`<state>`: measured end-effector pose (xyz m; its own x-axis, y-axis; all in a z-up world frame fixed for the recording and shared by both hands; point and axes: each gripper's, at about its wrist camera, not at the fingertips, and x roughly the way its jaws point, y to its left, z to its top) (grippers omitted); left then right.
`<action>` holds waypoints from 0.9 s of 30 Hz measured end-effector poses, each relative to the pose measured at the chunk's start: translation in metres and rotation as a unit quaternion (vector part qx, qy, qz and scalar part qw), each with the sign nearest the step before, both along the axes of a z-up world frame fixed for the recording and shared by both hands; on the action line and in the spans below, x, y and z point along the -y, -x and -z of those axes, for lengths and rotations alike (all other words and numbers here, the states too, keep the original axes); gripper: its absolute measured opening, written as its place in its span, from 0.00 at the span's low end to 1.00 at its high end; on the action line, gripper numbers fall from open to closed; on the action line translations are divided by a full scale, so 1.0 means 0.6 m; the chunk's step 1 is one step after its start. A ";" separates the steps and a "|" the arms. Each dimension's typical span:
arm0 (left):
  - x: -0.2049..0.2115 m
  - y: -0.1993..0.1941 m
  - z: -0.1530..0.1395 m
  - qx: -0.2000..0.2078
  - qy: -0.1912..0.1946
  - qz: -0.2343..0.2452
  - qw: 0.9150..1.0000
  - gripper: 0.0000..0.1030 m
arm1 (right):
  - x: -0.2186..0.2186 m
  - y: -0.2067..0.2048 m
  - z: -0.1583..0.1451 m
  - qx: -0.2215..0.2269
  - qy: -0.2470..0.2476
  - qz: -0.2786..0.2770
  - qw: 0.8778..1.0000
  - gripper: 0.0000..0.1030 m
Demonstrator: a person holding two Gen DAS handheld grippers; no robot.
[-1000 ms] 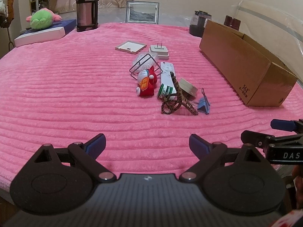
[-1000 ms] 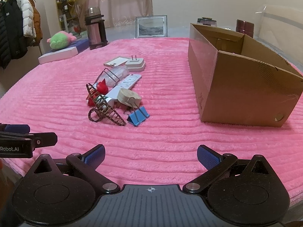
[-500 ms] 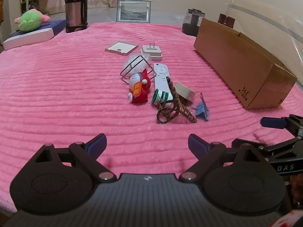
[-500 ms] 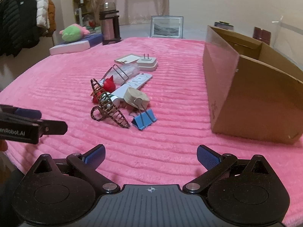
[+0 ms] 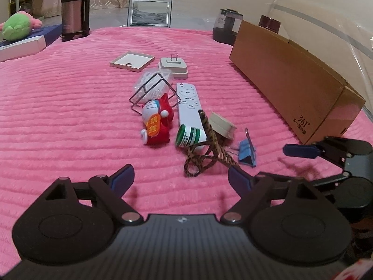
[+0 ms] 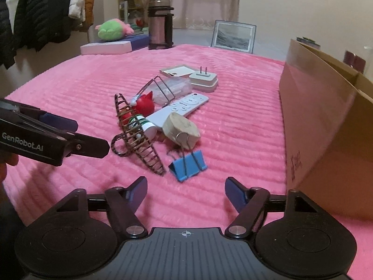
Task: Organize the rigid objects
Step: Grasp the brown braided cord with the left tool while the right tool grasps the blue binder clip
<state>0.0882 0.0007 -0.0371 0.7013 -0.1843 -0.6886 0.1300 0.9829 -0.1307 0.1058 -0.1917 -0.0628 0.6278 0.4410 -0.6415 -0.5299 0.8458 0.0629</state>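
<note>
On the pink blanket, my left tongs and right tongs are both wide open, holding nothing, near the blue clip and hair claw.

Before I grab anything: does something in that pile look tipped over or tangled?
Yes. The green-capped bottle lies on its side with the brown hair claw straddling it, and the red figurine lies toppled beside it. No spill or damage shows.
</note>
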 end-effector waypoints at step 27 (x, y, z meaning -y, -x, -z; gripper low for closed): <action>0.003 -0.044 0.029 -0.009 0.061 0.019 0.998 0.75 | -0.014 -0.089 0.035 0.012 0.020 -0.145 0.989 0.38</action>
<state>0.1146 -0.0013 -0.0544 0.6796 -0.2936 -0.6722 0.1640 0.9540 -0.2509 0.1591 -0.1835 -0.0836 0.4934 0.5795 -0.6487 -0.7519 0.6591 0.0169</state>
